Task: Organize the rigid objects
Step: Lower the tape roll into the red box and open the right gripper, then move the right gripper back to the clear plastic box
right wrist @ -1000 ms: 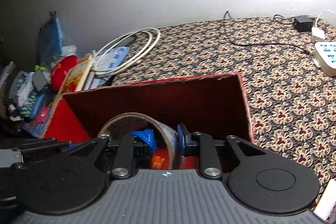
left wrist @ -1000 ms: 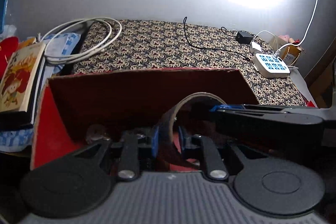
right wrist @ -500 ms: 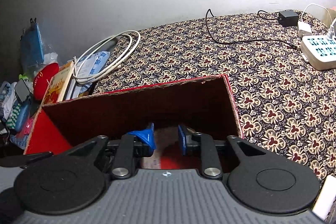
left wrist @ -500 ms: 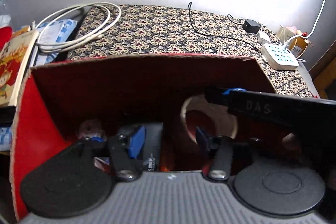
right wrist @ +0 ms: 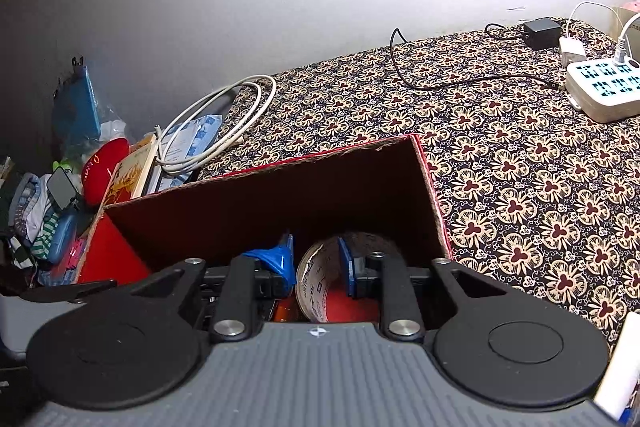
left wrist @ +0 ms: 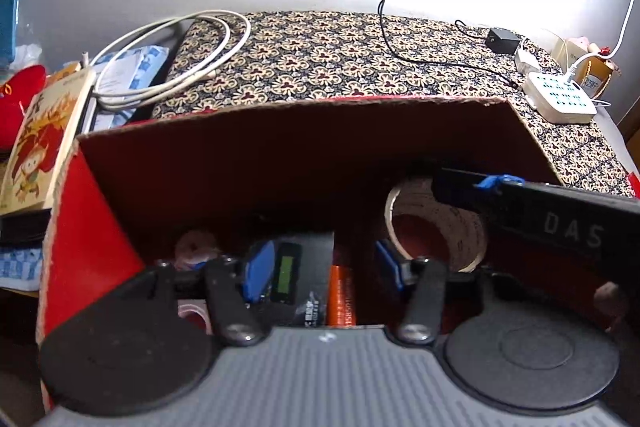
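The left wrist view shows the left gripper point(left wrist: 320, 267) low over the open red cardboard box point(left wrist: 280, 155). A second ago its blue pads pinched the wall of the tape roll point(left wrist: 436, 227); now its jaws have just been opening and stand wide, with nothing pressed between them. The roll sits inside the box at centre right of the frame, its edge just beside the right pad point(left wrist: 390, 265). Below the gap lie a grey device with a green display point(left wrist: 304, 271) and an orange item point(left wrist: 342, 291) on the box floor.

In the right wrist view, the right gripper point(right wrist: 316, 269) is nearly closed at the bottom centre, and its pads hold the near wall of the roll point(right wrist: 320, 281), much as before. Its arm also crosses the right side of the left view.

The roll therefore appears to be delivered into the box, with one hand already let go. What likely remains is for the right jaws to release. The patterned cloth point(right wrist: 520, 167) carries only cables and a power strip point(right wrist: 604, 87).
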`<state>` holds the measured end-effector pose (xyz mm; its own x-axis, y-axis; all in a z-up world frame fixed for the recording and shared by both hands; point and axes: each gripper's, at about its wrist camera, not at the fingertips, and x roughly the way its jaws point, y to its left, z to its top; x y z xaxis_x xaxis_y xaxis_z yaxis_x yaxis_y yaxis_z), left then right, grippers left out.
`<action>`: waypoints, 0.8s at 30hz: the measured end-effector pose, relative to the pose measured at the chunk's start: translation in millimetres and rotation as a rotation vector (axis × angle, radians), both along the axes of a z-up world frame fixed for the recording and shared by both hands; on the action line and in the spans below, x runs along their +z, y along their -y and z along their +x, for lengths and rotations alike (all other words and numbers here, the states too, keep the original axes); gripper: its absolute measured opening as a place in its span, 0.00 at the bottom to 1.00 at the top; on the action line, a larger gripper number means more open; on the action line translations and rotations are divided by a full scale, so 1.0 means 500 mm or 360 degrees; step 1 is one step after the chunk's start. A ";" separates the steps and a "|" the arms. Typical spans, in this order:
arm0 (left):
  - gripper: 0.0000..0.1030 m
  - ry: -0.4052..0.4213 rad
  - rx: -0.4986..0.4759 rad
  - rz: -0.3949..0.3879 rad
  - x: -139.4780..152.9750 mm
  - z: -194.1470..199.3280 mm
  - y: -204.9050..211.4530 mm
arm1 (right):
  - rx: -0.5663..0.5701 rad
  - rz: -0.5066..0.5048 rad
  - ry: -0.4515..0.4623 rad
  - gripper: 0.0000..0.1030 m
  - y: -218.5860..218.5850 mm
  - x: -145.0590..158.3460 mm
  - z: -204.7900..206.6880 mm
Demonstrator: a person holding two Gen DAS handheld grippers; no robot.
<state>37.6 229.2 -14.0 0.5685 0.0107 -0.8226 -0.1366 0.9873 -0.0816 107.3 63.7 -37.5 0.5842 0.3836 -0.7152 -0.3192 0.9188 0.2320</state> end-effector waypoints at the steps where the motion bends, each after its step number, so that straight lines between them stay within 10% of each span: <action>1: 0.55 0.0000 0.0006 0.0019 0.002 -0.002 0.003 | -0.0001 0.0010 0.0002 0.06 0.003 0.002 -0.003; 24: 0.64 0.0074 0.0143 0.0263 0.085 -0.086 0.102 | 0.0056 0.0109 0.0058 0.10 0.096 0.063 -0.091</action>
<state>-5.2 178.1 28.5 0.5963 0.1961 -0.7785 -0.2247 0.9717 0.0726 61.6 15.4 -5.8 0.5944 0.4516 -0.6654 -0.3605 0.8893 0.2815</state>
